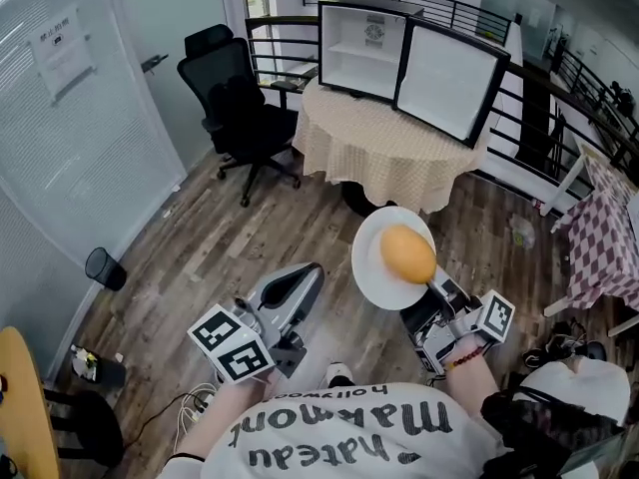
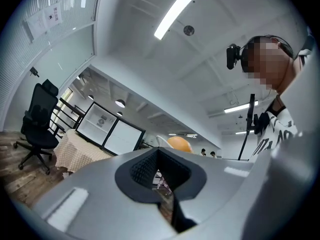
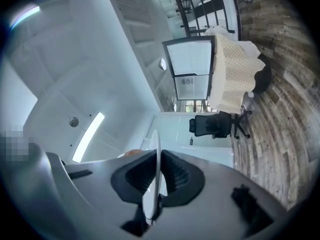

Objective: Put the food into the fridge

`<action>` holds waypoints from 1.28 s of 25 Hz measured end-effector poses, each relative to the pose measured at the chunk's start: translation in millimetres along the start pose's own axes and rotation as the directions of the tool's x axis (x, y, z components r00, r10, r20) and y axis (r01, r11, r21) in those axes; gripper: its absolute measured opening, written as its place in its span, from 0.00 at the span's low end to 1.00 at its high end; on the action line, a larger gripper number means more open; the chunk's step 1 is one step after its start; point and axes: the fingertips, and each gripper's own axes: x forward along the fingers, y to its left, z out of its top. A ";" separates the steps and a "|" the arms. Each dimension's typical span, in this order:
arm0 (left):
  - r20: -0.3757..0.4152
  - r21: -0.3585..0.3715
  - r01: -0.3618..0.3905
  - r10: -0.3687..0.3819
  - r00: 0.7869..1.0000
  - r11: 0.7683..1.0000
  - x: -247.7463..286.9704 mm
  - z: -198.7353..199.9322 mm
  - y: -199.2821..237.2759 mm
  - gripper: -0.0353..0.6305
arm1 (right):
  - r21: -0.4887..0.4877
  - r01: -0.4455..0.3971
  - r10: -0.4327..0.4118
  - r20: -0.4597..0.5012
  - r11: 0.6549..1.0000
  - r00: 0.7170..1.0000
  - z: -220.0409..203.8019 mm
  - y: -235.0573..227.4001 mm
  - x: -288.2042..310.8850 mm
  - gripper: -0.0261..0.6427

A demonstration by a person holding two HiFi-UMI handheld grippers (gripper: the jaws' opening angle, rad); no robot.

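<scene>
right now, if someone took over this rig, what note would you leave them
Left hand-held gripper: shut, empty.
Right hand-held gripper: shut on the rim of the white plate, which carries the orange-yellow food.
The fridge stands on the round table ahead, with its door open.
Done: plate in grip, door open.
Left: carry the plate over and set it inside the fridge.

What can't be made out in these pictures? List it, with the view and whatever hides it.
- Head view: the plate hides the jaws of the right gripper that holds it.
- Right gripper view: the food is only an orange sliver behind a jaw; its kind is unclear.
- Head view: the print on the paper sheet is too small to read.
- Head view: the checked table is cut off by the right edge.
</scene>
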 end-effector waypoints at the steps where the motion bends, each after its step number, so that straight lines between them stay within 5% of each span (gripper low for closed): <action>1: 0.000 0.001 -0.001 0.001 1.000 1.000 10.6 2.2 11.2 0.06 | -0.002 -0.001 0.001 -0.001 1.000 1.000 10.6 -4.0 11.1 0.08; 15: -0.008 -0.017 -0.020 0.020 1.000 1.000 89.8 3.6 112.5 0.06 | -0.016 0.015 -0.015 0.025 1.000 1.000 105.5 -63.3 88.8 0.08; 32: -0.037 -0.052 0.000 -0.002 0.999 0.999 131.4 10.4 204.2 0.06 | -0.024 0.101 -0.100 0.040 0.995 0.994 124.7 -118.4 148.6 0.08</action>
